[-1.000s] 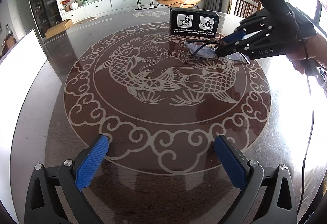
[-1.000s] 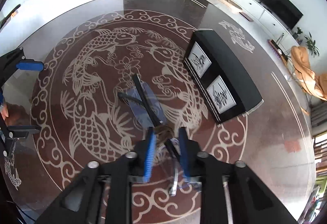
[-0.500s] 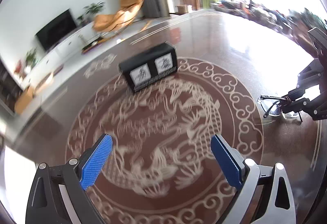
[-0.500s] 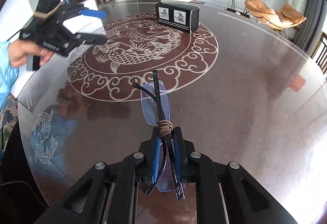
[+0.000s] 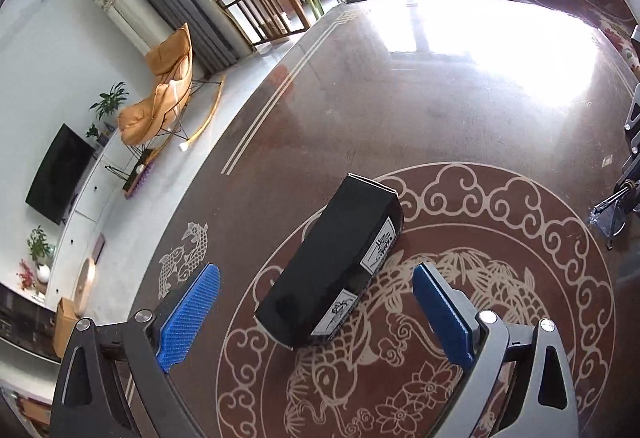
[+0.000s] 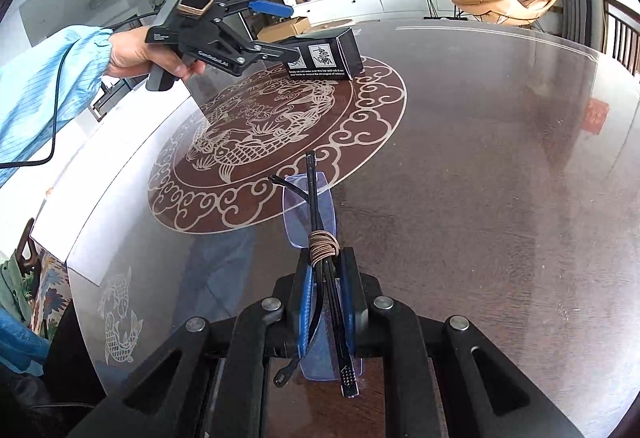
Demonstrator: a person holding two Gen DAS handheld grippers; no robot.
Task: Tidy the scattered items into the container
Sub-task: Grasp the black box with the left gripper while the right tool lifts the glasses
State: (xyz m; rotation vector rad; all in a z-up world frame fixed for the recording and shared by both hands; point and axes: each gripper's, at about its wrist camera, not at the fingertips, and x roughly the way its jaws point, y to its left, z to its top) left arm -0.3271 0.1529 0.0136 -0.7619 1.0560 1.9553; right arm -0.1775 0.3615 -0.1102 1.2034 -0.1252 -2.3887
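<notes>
Right gripper (image 6: 325, 302): fingers clamped on a pair of folded rimless glasses with black temples and clear bluish lenses (image 6: 308, 214), bound with a tan cord. The glasses' long axis runs straight out along the fingers, one lens ahead of the tips, the other behind them; they're lifted above the glossy brown round surface with the white koi-and-cloud pattern (image 6: 500, 158).

Left gripper (image 5: 314, 312): fingers spread wide, nothing between the pads, poised over the long black rectangular cardboard box with white labels (image 5: 332, 270). The box lies flat on the surface's koi medallion, long axis running away from the left wrist camera, tilted up-right; labelled side faces right.
</notes>
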